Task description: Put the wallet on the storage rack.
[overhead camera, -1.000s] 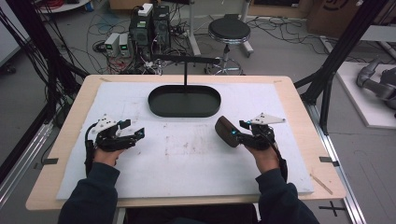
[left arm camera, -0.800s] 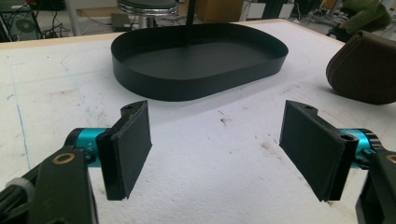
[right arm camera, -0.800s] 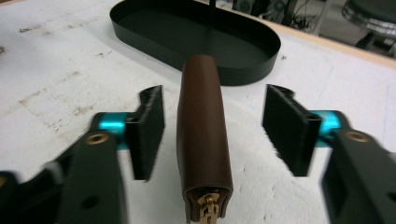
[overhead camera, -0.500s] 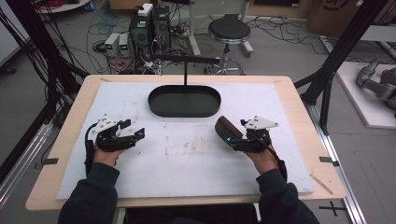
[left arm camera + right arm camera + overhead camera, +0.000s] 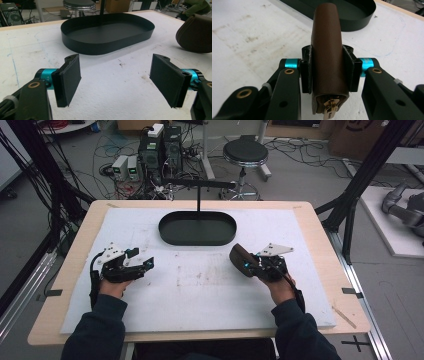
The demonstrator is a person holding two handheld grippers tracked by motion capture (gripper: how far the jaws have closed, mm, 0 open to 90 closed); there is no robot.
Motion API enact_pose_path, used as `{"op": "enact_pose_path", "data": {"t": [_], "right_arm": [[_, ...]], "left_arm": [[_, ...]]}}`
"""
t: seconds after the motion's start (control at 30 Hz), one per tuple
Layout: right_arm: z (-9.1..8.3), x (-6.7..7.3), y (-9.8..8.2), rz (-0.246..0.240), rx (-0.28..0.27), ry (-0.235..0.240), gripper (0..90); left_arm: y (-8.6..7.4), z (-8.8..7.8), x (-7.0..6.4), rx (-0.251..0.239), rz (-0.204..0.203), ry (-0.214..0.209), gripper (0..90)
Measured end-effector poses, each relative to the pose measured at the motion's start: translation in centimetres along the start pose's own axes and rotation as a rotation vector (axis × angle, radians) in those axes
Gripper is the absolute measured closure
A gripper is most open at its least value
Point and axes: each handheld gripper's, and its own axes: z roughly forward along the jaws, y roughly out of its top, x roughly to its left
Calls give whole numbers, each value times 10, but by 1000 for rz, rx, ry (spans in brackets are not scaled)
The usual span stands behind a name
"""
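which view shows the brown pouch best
The right gripper view: the pouch is close and centred, clamped between the jaws, with its brass zipper pull visible. The high view shows it small at the right gripper. The left gripper view catches only part of it at the right edge.

Tray (image 5: 197, 227) on mat (image 5: 200, 290), ahead of both grippers — between them. Pouch (image 5: 328, 50) in right gripper (image 5: 250, 265); left gripper (image 5: 142, 262) well apart, opposite.
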Motion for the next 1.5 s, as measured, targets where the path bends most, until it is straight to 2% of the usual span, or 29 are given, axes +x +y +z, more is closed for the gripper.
{"op": "enact_pose_path", "data": {"t": [0.13,0.23,0.47,0.53,0.6,0.67,0.77,0.8,0.83,0.9,1.0,1.03,1.07,1.17,1.23,1.37,1.5], "right_arm": [[-3,3,11,-9,-44,28,657],[2,4,22,-9,-55,40,657],[24,2,49,-24,-73,71,656],[34,-1,66,-26,-85,82,656],[38,-2,71,-22,-89,90,656],[51,-7,89,-26,-105,96,656],[62,-9,100,-27,-105,94,656],[73,-11,108,-31,-107,96,656],[73,-11,108,-31,-107,96,656],[85,-10,115,-29,-100,99,656],[106,-8,121,-19,-77,109,655],[119,-6,124,-22,-57,114,655],[119,-6,124,-22,-57,114,655],[136,-3,125,-9,-38,119,655],[145,-2,124,8,-29,120,655],[158,-6,120,79,-16,129,654],[167,-14,114,129,3,105,649]], "left_arm": [[0,0,0,-6,8,3,247],[1,-1,0,-12,12,6,247],[1,-3,4,-21,20,7,247],[1,-3,4,-22,20,6,247],[1,-3,4,-22,25,6,247],[1,-3,4,-22,29,5,247],[1,-2,3,-24,29,3,247],[1,-2,3,-23,29,2,247],[1,-2,3,-22,28,0,247],[1,-2,3,-23,29,-1,247],[1,-2,4,-20,35,-4,247],[1,-2,3,-20,35,-4,247],[1,-2,3,-20,36,-3,247],[1,-2,4,-22,31,0,247],[1,-3,4,-22,33,-1,247],[1,-3,4,-21,33,-1,247],[1,-3,3,-20,33,-4,247]]}}
